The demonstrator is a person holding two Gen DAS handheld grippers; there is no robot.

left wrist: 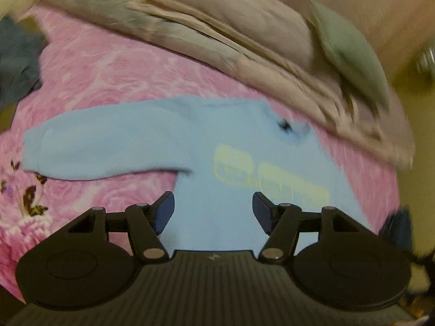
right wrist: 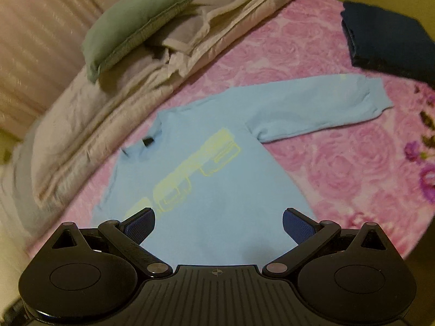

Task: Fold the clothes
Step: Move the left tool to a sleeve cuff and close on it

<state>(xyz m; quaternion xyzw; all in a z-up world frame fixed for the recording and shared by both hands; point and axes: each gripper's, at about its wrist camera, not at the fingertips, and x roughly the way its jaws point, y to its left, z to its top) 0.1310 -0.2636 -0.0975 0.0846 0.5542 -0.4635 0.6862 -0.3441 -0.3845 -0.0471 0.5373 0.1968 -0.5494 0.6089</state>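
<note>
A light blue long-sleeved shirt with a pale yellow print lies flat, front up, on a pink rose-patterned bedspread. One sleeve stretches out to the left in the left wrist view. The shirt also shows in the right wrist view, its sleeve reaching right. My left gripper is open and empty, above the shirt's lower body. My right gripper is open and empty, above the shirt's lower body too.
A folded beige quilt with a green pillow on it lies along the far side of the bed. A folded dark blue garment lies beyond the sleeve's end; dark blue cloth shows at far left.
</note>
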